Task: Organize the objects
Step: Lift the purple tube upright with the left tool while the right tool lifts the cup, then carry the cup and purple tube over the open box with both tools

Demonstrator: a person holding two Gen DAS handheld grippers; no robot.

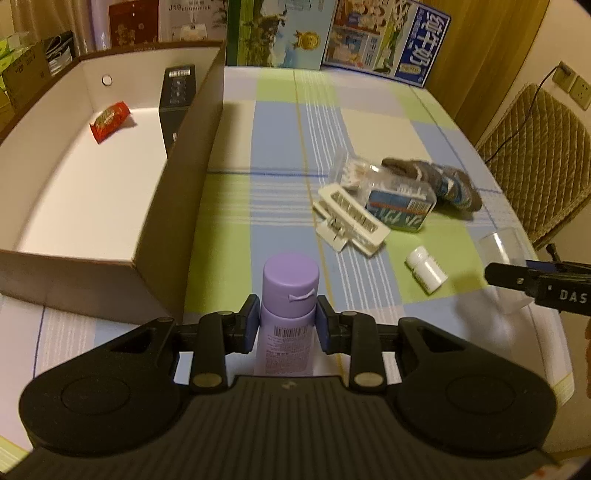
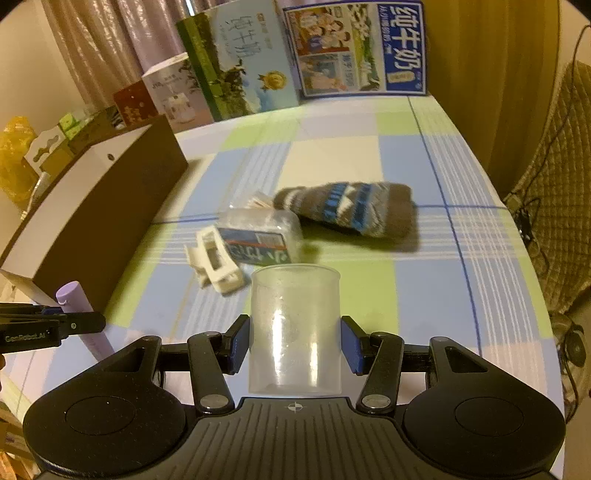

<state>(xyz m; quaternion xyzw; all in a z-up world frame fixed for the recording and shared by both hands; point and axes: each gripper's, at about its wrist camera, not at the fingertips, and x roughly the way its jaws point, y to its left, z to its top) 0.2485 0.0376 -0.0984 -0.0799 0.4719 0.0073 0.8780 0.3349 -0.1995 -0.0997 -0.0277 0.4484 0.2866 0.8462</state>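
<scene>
My left gripper (image 1: 285, 321) is shut on a purple bottle (image 1: 290, 280) with a lilac cap, held beside the open cardboard box (image 1: 177, 162). The box holds a red snack packet (image 1: 110, 120) and a black box (image 1: 176, 99). My right gripper (image 2: 294, 343) is shut on a clear plastic cup (image 2: 294, 325), held above the checked tablecloth. On the cloth lie a white hair clip (image 1: 349, 218), a clear cotton-swab box (image 1: 391, 195), a grey-blue sock (image 1: 439, 181) and a small white bottle (image 1: 426, 269). The purple bottle also shows in the right wrist view (image 2: 79, 310).
Milk cartons (image 1: 384, 37) and printed boxes (image 1: 280, 33) stand along the table's far edge. A quilted chair (image 1: 535, 155) stands at the right. More boxes (image 2: 74, 125) are stacked behind the cardboard box at the left.
</scene>
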